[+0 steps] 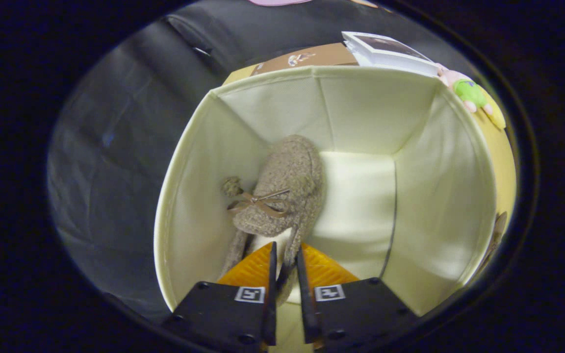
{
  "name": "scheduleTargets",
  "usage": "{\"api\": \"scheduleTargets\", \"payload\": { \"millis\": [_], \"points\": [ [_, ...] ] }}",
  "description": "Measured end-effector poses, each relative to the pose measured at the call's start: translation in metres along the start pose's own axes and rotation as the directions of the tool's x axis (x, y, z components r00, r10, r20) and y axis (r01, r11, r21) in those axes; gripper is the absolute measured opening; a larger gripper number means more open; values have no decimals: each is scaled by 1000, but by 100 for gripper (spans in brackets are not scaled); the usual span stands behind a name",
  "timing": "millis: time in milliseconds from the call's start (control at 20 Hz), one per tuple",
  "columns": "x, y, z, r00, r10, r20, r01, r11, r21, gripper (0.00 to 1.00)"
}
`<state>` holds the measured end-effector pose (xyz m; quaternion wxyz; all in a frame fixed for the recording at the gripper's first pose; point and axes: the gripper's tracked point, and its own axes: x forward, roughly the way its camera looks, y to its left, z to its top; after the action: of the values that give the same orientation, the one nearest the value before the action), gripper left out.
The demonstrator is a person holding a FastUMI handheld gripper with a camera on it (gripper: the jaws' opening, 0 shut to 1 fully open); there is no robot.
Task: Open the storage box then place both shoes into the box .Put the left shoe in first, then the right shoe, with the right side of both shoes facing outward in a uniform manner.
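**Shoe in my grip, down inside the open box**

My gripper (285, 255) reaches down into the open storage box (439, 206), and my two fingers are drawn close together, pinching the rim of the fuzzy brown shoe (287, 191) at its heel end. A strip of the shoe's collar runs down through the narrow gap between my fingers, and both of them press on it from either side.

The shoe hangs ahead of my fingers with its toe pointing away from me, towards the box's far wall. It sits along the left wall of the box, close to the far left corner, and its pale lining shows just above my fingertips. A thin brown bow (259, 202) lies across the top of the shoe, and a small pompom (232, 186) of the same woolly stuff sticks out on its left, against the left wall. I cannot tell whether the sole is touching the floor of the box.

The right half of the box floor is bare and pale. Beyond the far rim I see a brown cardboard piece (312, 56), a white book or carton (390, 51) beside it, and a pink and green soft toy (469, 93) past the far right corner.
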<state>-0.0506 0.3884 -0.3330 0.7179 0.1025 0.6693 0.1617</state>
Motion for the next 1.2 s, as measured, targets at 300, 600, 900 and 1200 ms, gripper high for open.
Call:
{"api": "scheduleTargets", "payload": {
  "millis": [300,600,900,1200],
  "points": [
    [-25,17,14,993,90,77,-85,994,-65,100],
    [-73,10,29,970,136,204,-85,966,-243,100],
    [-120,-17,32,922,219,318,-106,935,-337,100],
    [-165,-75,38,869,210,449,-43,934,-356,100]
  ]
}}
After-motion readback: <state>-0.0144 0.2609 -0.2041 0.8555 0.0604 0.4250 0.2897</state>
